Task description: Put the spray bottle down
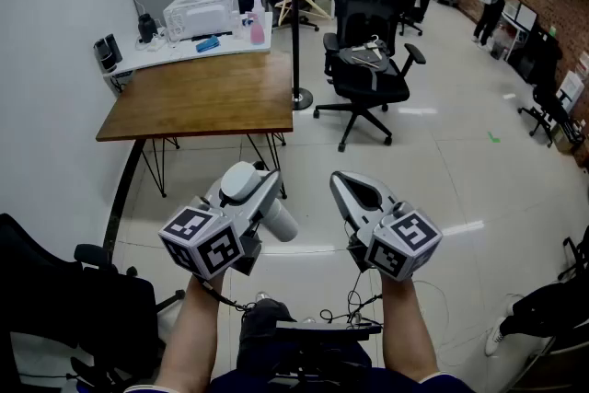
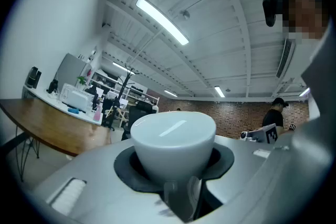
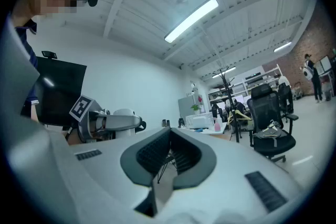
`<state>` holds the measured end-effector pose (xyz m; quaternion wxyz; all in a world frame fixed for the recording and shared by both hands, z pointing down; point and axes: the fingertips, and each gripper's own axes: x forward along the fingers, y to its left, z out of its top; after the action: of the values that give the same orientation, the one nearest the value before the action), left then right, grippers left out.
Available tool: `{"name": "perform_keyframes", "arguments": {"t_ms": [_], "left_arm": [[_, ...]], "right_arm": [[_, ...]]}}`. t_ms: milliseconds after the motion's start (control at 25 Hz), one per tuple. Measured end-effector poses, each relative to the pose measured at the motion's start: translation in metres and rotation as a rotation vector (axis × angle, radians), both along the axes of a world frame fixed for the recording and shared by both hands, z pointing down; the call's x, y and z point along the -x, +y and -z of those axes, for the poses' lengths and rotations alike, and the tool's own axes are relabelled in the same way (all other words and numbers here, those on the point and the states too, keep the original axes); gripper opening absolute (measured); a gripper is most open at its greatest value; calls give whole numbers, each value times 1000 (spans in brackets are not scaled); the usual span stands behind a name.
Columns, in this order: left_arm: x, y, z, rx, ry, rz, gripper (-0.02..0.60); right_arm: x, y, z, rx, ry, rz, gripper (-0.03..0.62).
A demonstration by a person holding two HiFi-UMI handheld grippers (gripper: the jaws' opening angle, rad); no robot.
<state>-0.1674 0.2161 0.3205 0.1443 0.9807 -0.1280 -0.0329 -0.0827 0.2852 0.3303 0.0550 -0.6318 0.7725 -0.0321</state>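
In the head view my left gripper [image 1: 253,193] is held level over the floor, shut on a white spray bottle [image 1: 278,220] that lies across its jaws. The left gripper view shows the bottle's [image 2: 173,141] round white end seated in the dark hollow between the jaws. My right gripper [image 1: 339,178] is level beside it, apart from the bottle, jaws together with nothing between them. In the right gripper view its dark ribbed pads [image 3: 152,152] enclose an empty hollow, and the left gripper with the bottle [image 3: 125,117] shows at the left.
A wooden table [image 1: 202,95] stands ahead on the left against the wall, with a white desk [image 1: 147,55] bearing a white box-shaped appliance behind it. A coat-stand pole [image 1: 295,14] and a black office chair [image 1: 368,60] stand ahead on the right. Another black chair [image 1: 55,308] is at my lower left.
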Motion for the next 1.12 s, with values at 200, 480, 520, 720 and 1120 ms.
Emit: {"name": "perform_keyframes", "arguments": {"t_ms": [200,480,520,720,1120], "left_arm": [[-14,-19,-7,3,0,-12,173],[-62,-69,-15,20,20,-42,173],[-70,-80,-17,24,24,-46,173],[-115,-138,-16,38,35,-74,173],[-186,-264,-11,10,-12,-95,173]], "right_arm": [[-12,-19,-6,0,2,-7,0],[-54,-66,-14,28,18,-29,0],[-61,-76,-16,36,21,-31,0],[-99,-131,-13,62,46,-47,0],[-171,-260,1,62,37,-77,0]]}}
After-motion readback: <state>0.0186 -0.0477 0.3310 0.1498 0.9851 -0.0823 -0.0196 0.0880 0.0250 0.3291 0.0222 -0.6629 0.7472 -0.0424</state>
